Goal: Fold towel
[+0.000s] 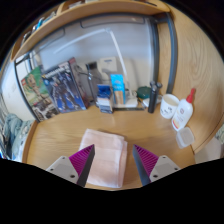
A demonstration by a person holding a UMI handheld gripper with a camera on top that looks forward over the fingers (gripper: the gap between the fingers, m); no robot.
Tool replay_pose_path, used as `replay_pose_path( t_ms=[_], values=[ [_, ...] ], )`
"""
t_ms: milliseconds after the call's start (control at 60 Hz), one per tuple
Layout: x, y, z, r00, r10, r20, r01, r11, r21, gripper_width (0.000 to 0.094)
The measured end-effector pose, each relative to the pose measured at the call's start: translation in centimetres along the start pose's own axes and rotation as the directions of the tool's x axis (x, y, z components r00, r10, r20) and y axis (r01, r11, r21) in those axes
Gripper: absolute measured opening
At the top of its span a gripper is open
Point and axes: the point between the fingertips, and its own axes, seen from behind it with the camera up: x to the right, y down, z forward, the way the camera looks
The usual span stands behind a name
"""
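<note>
**Pink towel between spread fingers on a wooden worktop**

Between the two fingers of the hand-held gripper (108, 166), which stand spread apart, lies a pink towel (104, 155), soft and roughly rectangular, resting flat on the pale wooden worktop (55, 135); neither pad presses it. Beyond it, against the back wall, stand a blue box (118, 86), a dark bottle (154, 97), a white mug (169, 105) and a white bottle with a red cap (185, 109). No writing is legible.
</note>
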Motion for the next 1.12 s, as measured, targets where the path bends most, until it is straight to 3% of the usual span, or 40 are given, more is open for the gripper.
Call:
replay_pose_path(
  t_ms=[217, 433, 650, 1117],
  values=[
    [-6.4, -4.1, -8.6, 0.992, -0.063, 0.107, 0.052, 0.993, 0.102, 0.0819],
    [-11.3, -3.6, -15.4, 0.984, -0.091, 0.152, 0.064, 0.982, 0.175, 0.082],
    [-13.5, -0.6, -19.7, 0.981, -0.161, 0.113, 0.133, 0.967, 0.219, 0.0825],
    [-16.2, 5.2, -24.4, 0.984, -0.161, 0.078, 0.141, 0.966, 0.219, 0.0822]
  ],
)
